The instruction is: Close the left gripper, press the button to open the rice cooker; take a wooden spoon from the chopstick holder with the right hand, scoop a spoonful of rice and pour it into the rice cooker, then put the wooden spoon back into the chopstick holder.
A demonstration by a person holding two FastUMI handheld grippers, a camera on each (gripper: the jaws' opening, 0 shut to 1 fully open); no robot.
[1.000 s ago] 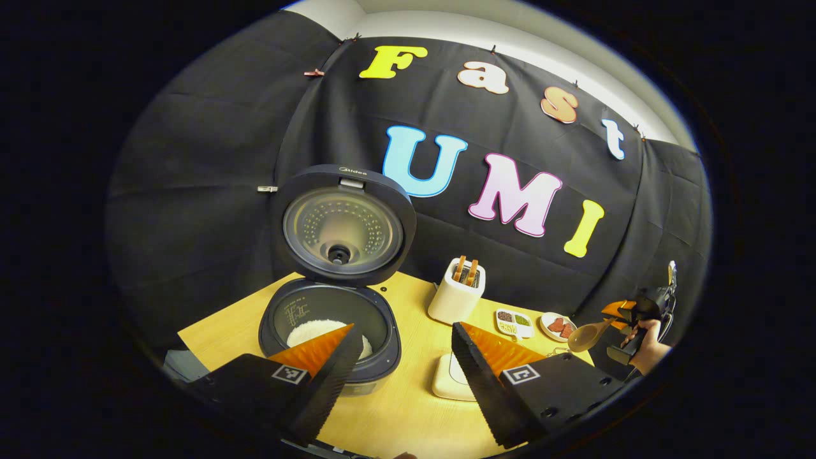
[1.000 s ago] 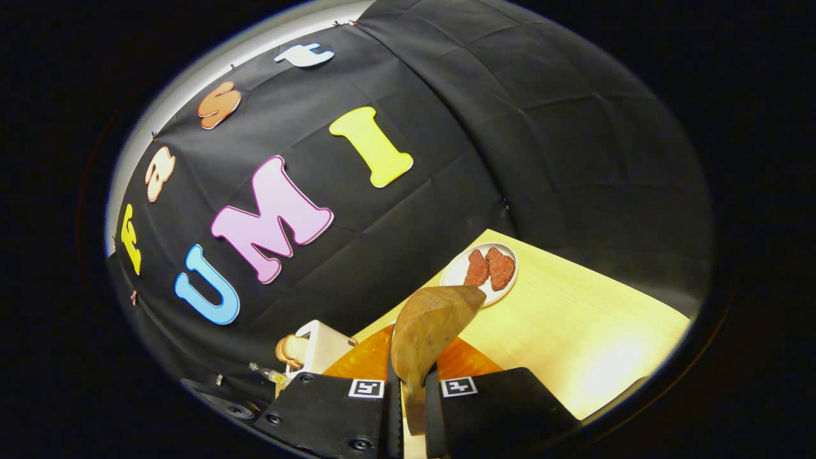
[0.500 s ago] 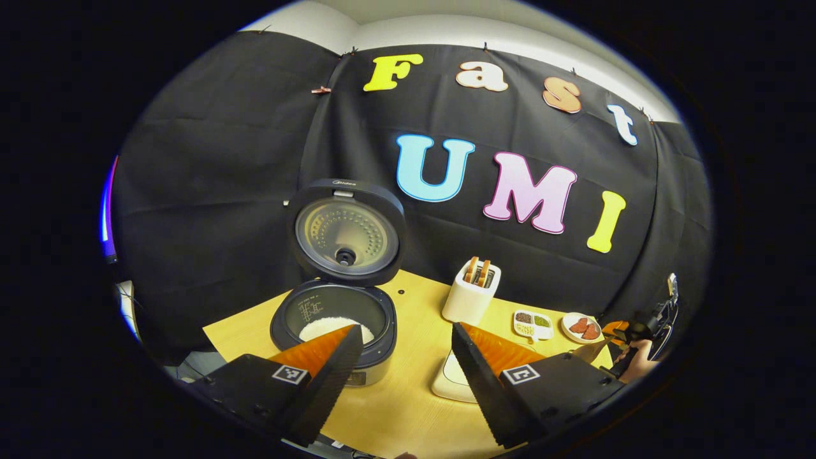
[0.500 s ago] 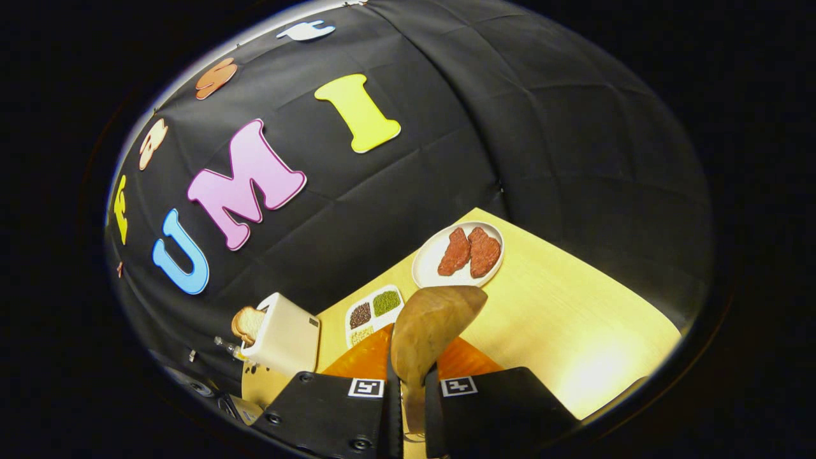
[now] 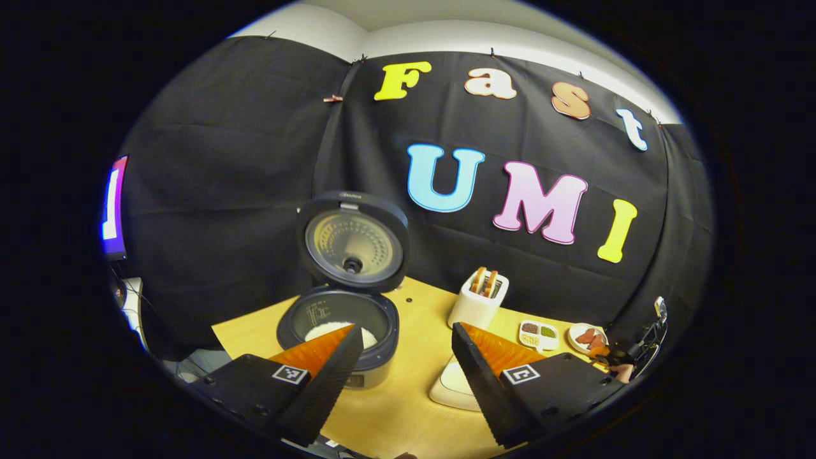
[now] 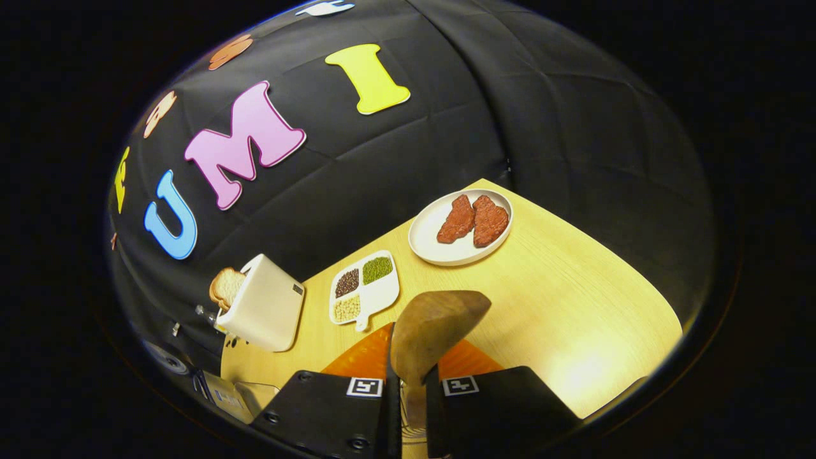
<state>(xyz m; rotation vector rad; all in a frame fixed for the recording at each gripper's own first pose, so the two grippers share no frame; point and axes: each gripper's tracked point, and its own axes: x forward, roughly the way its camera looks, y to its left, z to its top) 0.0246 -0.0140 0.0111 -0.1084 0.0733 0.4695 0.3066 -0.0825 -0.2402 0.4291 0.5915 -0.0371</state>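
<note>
The rice cooker (image 5: 338, 328) stands open on the wooden table (image 5: 408, 408), its round lid (image 5: 354, 241) upright and white rice in the pot. My left gripper (image 5: 401, 357) hangs open in front of it, holding nothing, one finger overlapping the pot's front. The wooden spoon (image 6: 437, 322) stands bowl-up between the fingers of my right gripper (image 6: 411, 382), which is shut on its handle above the table (image 6: 574, 306). The bowl of the spoon looks empty. The right gripper and the hand holding it also show small at the far right edge (image 5: 628, 360) of the left gripper view.
A white toaster (image 6: 261, 309) with bread stands left of a compartment dish of beans (image 6: 363, 287) and a white plate (image 6: 428, 239) holding two pieces of meat. A low white rounded object (image 5: 449, 386) lies beside the left gripper's right finger.
The left gripper has drawn back from the cooker, which looks smaller. The right gripper has tipped down toward the table with the spoon; the plate, dish and toaster now show larger.
</note>
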